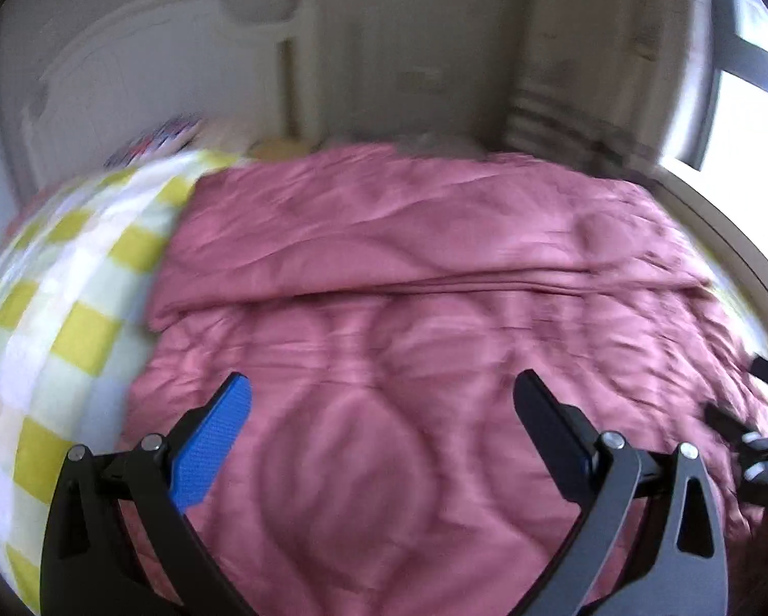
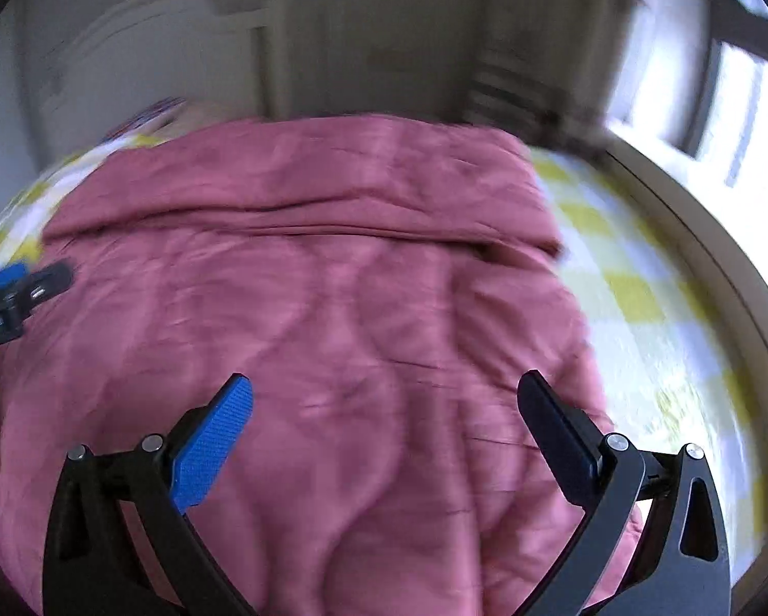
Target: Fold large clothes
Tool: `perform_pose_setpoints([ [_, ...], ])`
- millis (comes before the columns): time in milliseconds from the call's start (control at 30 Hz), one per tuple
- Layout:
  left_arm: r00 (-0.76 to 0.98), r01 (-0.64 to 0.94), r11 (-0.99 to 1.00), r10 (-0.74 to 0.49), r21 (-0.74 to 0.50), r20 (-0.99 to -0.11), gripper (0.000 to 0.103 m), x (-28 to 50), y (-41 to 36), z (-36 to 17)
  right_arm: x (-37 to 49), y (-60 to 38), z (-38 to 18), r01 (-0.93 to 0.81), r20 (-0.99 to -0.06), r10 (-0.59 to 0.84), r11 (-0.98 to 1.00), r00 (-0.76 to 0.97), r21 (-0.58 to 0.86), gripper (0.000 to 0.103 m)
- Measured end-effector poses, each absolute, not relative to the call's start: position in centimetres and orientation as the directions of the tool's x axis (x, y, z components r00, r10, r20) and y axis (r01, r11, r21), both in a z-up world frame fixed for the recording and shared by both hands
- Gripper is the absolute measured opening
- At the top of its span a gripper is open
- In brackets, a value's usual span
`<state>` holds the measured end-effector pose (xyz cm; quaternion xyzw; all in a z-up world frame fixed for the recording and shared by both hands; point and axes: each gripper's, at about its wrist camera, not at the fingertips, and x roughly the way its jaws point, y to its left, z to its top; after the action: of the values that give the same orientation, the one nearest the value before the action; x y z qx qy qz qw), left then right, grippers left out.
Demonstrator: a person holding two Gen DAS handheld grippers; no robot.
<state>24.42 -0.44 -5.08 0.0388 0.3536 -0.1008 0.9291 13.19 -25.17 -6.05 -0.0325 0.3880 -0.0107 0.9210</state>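
Fingers (image 1: 240,400) of both grippers spread wide — empty — above the folded pink quilt (image 1: 409,267).

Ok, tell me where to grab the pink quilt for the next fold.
Take the pink quilt at its near corners, one tool per side: left tool at the left edge by the checked sheet, right tool at the right edge. The folded edge already lies across the middle, and both tools are open, coming from the near side.

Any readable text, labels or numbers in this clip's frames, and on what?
None can be read.
Left gripper: pale marks on its black body in the right wrist view, too blurred to read.
Pink quilt and checked sheet: no lettering visible.
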Motion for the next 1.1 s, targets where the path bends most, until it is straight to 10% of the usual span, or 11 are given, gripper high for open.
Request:
perform_pose_setpoints([
  [133, 0.636, 0.288, 0.948, -0.083, 0.136, -0.767, 0.101, 25.2, -4.1, -8.7, 14.4, -22.9, -8.2, -0.069, -0.775, -0.04, 0.992, 0.63, -0.107, 0.099],
  [600, 0.649, -0.035, 0.986, -0.104, -0.166, -0.754, 0.101, 26.1, 10.4, -6.2, 15.4, -33.7, -8.8, 0.348, -0.792, -0.181, 0.937, 0.584, 0.043, 0.098],
  [900, 0.647, 0.167, 0.984, -0.061, 0.062, -0.76, 0.101, 24.9, 4.1, -6.0, 16.7, -23.9, -9.1, -0.032, -0.786, -0.05, 0.996, 0.617, -0.088, 0.098],
  [1100, 0.612, 0.128, 0.991, -0.099, -0.025, -0.785, 0.101, 26.2, 6.3, -6.3, 17.6, -28.0, -9.5, 0.177, -0.789, -0.117, 0.984, 0.604, -0.01, 0.099],
])
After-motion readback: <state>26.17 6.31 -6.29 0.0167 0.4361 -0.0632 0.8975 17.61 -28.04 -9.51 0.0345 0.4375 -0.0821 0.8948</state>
